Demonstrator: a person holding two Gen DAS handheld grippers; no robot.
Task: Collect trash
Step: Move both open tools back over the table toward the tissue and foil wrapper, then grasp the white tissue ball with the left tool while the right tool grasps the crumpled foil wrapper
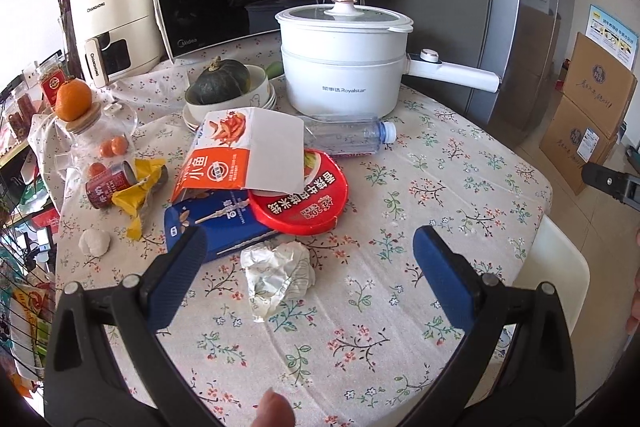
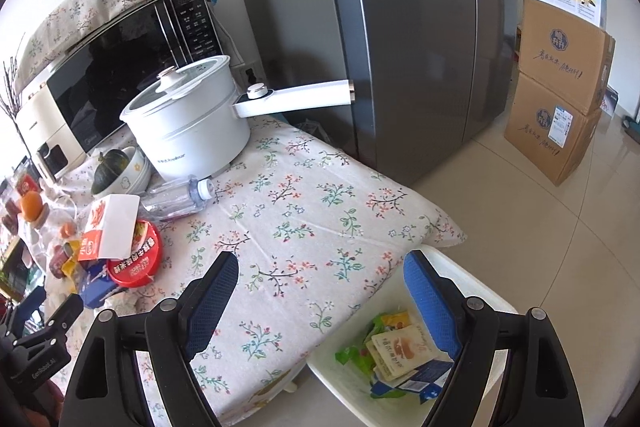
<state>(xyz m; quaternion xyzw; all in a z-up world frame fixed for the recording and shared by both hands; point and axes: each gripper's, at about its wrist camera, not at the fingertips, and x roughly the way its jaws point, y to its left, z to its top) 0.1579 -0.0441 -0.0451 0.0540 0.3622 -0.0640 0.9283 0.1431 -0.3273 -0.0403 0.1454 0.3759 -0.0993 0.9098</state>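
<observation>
Left view: our left gripper (image 1: 308, 259) hangs w/ fingers wide apart, nothing held; the crumpled wrapper (image 1: 276, 277) lies between them on the table (image 1: 440, 163), more trash at 11 o'clock. Next pick, we judge: drop and close on it.

Right view: right gripper (image 2: 320, 291) gapes empty; bin (image 2: 352, 383) w/ wrappers at 5 o'clock.

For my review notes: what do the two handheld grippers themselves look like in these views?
Both match. The left gripper and the right gripper each have a black plastic frame of angled link arms joined by round silver pins, ending in two flat fingers faced with blue ribbed pads. Seen from the right wrist, the left gripper's black body carries small white lettering. No cables or sleeves show.
</observation>
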